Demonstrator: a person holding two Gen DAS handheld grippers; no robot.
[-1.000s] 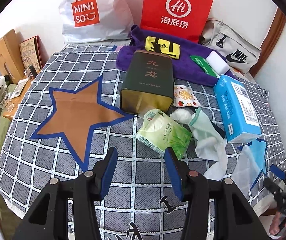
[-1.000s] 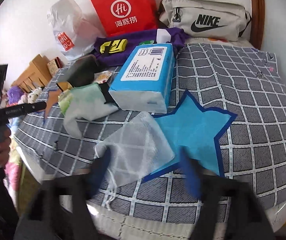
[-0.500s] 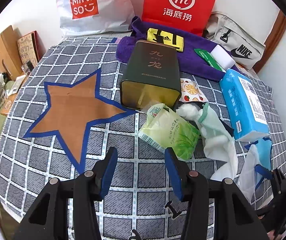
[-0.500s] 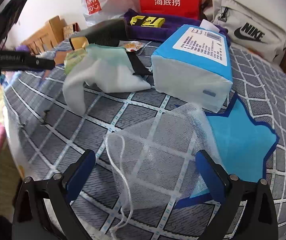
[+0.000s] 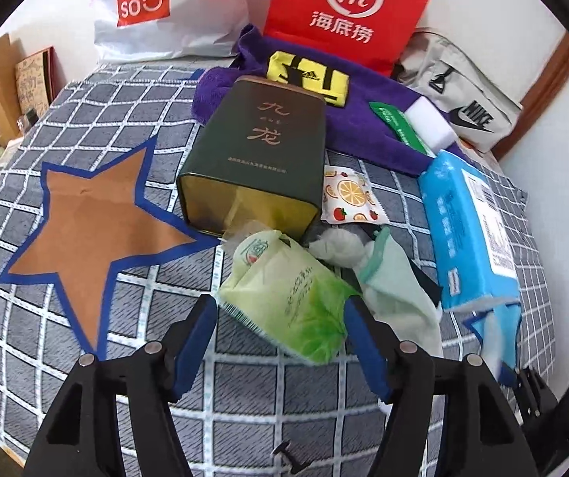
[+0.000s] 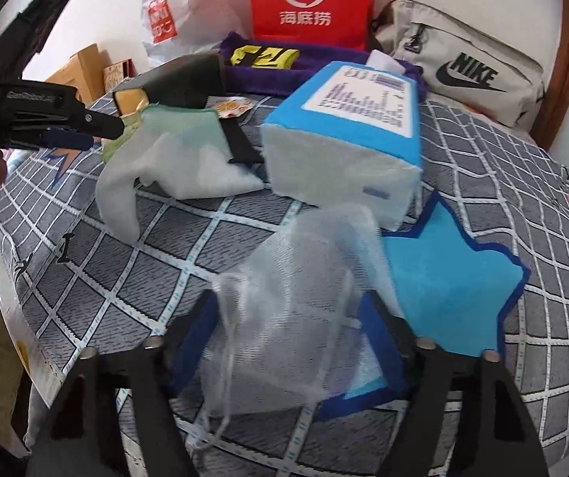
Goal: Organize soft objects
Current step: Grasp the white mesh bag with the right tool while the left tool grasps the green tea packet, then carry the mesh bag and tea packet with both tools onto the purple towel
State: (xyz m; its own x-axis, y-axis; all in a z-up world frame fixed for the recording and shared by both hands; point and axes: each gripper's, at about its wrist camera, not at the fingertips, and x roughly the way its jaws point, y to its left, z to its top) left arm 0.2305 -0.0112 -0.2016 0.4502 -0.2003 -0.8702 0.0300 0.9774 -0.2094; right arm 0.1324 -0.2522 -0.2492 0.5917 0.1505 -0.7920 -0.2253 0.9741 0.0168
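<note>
A green tissue pack (image 5: 288, 298) lies on the checked bedspread (image 5: 85, 357), in front of a dark green tin (image 5: 260, 155). My left gripper (image 5: 280, 301) straddles the pack; its jaws are opening and the pads stand just off the pack's sides. It also shows in the right wrist view as the left gripper (image 6: 45, 119), held by a hand. A white mesh bag (image 6: 304, 270) sits bunched up between the blue pads of my right gripper (image 6: 288, 302). Those jaws are closing and press on the mesh. A pale green cloth (image 5: 395, 290) lies beside the pack.
A blue tissue pack (image 6: 348, 131) lies just behind the mesh bag, and a blue star patch (image 6: 451, 286) to its right. An orange star patch (image 5: 93, 230) is at left. A purple towel (image 5: 364, 119), red bag (image 5: 344, 8), white bag (image 5: 157, 8) and grey Nike bag (image 5: 467, 91) line the back.
My left gripper came forward and down, its jaws widened and now flank the green pack. My right gripper's jaws narrowed on the mesh bag, which went from flat to bunched.
</note>
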